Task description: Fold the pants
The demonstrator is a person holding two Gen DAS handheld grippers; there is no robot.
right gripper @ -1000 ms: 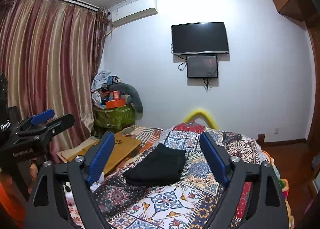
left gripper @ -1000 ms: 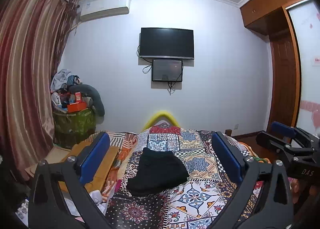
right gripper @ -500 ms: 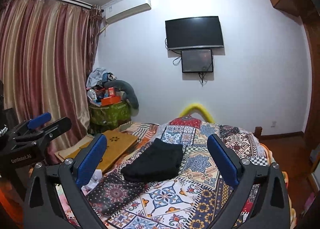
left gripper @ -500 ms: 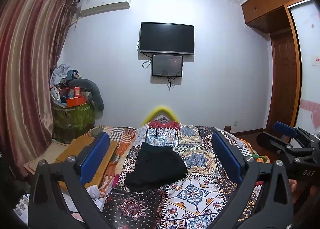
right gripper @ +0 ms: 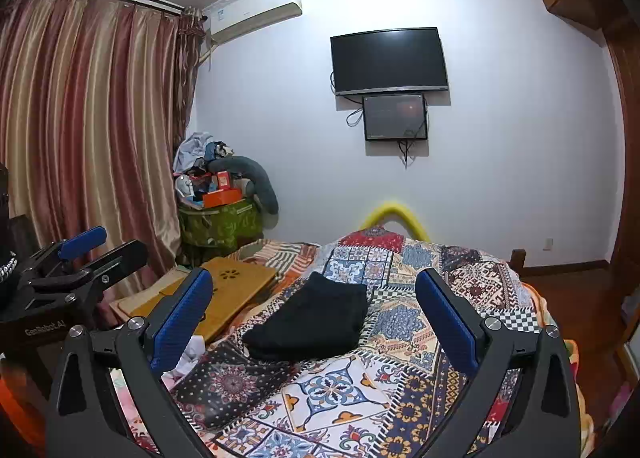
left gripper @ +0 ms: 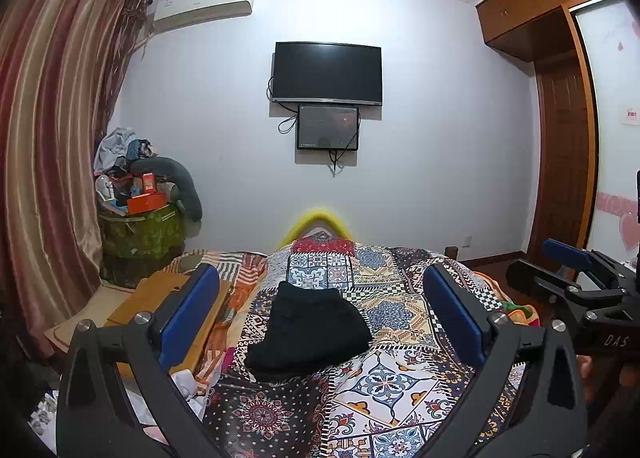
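The black pants (left gripper: pixel 308 332) lie folded in a compact stack on the patchwork bedspread (left gripper: pixel 384 382), also seen in the right wrist view (right gripper: pixel 310 324). My left gripper (left gripper: pixel 320 316) is open and empty, held above and short of the pants. My right gripper (right gripper: pixel 314 318) is open and empty, also held back from the pants. The right gripper shows at the right edge of the left wrist view (left gripper: pixel 572 290). The left gripper shows at the left edge of the right wrist view (right gripper: pixel 76 270).
A wooden lap tray (right gripper: pixel 236 290) lies on the bed's left side. A green bin heaped with clutter (right gripper: pixel 218 218) stands by the striped curtain (right gripper: pixel 88 138). A television (left gripper: pixel 326 72) hangs on the far wall. A wooden wardrobe (left gripper: pixel 560 130) is at right.
Both grippers have lifted and pulled back slightly, so the view tilts and the pants sit lower and farther off. The pants stay still and both grippers stay open.
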